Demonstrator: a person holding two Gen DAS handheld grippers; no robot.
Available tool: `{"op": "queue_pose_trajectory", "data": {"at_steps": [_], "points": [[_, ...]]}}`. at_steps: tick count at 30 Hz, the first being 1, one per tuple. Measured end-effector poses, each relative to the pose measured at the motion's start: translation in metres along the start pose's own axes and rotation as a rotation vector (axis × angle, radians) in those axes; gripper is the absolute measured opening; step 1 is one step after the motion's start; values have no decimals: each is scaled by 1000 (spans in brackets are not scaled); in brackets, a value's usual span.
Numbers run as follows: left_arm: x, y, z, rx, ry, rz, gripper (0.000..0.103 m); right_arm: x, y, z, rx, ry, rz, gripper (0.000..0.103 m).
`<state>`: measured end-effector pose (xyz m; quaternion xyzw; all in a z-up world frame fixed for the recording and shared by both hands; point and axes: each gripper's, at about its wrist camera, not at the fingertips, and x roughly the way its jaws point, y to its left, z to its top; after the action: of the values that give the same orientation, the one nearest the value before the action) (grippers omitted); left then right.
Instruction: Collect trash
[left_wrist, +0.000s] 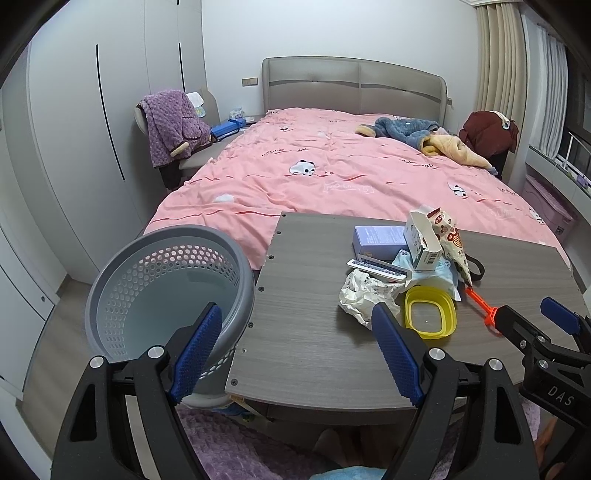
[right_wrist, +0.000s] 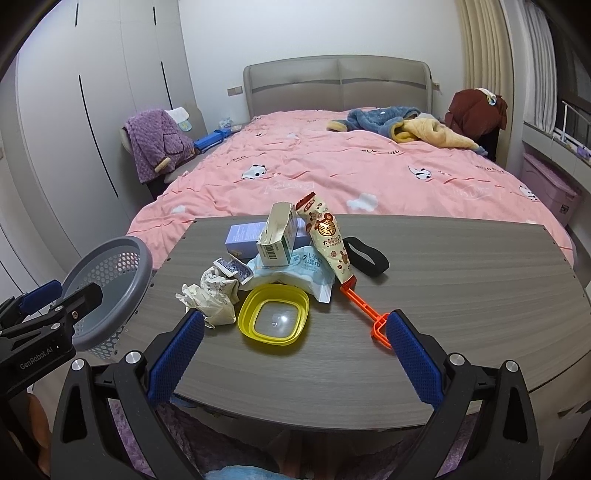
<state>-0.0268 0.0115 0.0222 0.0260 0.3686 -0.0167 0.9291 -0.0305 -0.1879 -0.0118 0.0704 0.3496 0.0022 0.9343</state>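
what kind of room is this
A home bedroom, most likely. A large bed with a pink panda-print duvet and padded headboard fills the room, tall white wardrobe doors line the left wall, and clothes lie on the bed.

The left gripper (left_wrist: 299, 339) has its jaws spread wide and holding nothing, its left pad over the grey perforated basket (left_wrist: 162, 288) and its right pad over the grey wood-grain surface (left_wrist: 314, 339); the basket stands just beside the surface's left edge. On the surface a crumpled paper (left_wrist: 364, 293) touches a yellow lid (left_wrist: 430, 312), with an opened carton (left_wrist: 421, 240), a printed snack bag (left_wrist: 452, 236), a purple box (left_wrist: 376, 238) and an orange plastic stick (left_wrist: 480, 301) clustered near; the right gripper (left_wrist: 532, 319) enters at the right edge, jaws apart, and a pink bed (left_wrist: 332, 162) lies behind
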Motion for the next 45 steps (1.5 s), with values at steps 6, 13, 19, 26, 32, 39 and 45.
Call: {"op": "queue_pose_trajectory", "data": {"at_steps": [6,13,19,26,32,39,45], "points": [[-1,0,0,0,-2,0,80,-2,0,0,-2,-3,2,97],[-3,-2,-1,4,-9,0,80,-2,0,0,-2,-3,3,97],[-5,-3,-2,7,-13,-1,80,-3,0,-1,-2,-5,3,97],[-7,-3,-2,8,-18,-1,80,-6,1,0,-3,-15,4,97],[-8,-2,-2,6,-20,-3,80,-7,1,1,-6,-18,5,97],[-9,-1,-3,7,-24,-4,80,-8,1,1,-6,-21,3,97],[-9,-1,-3,8,-24,-4,80,-8,1,1,-6,-21,3,97]]}}
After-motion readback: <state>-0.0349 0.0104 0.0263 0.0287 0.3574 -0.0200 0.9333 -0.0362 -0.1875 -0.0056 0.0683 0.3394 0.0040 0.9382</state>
